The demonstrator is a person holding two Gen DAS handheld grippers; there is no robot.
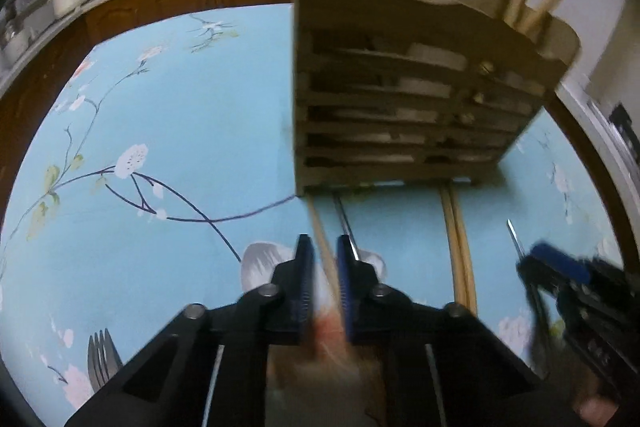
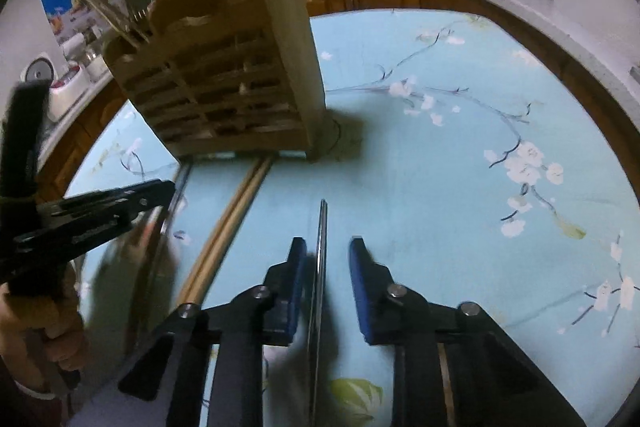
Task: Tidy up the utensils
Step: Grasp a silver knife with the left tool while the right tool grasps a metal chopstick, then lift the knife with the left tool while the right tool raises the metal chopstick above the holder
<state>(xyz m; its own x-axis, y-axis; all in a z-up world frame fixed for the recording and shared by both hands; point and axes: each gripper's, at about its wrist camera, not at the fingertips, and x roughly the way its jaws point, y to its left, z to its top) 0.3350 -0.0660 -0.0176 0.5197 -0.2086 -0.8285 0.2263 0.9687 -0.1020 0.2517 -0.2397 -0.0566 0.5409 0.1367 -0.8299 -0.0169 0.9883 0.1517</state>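
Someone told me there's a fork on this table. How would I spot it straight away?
Start at the tall wooden utensil rack standing on the blue flowered tablecloth. In the left wrist view, go down to the near left edge of the cloth: the fork lies there alone, tines pointing away. It is dark metal with prongs, unlike the pale wooden chopsticks lying before the rack.

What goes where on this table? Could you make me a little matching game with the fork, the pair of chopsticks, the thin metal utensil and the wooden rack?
Things:
1. fork
2. pair of chopsticks
3. thin metal utensil
4. wooden rack

Places:
A. between the fingers of the right tongs
B. standing upright on the blue cloth
C. lying side by side, ends toward the rack
D. lying alone at the near edge, left of the left tongs

Pairs: 1-D, 2-C, 3-A, 4-B
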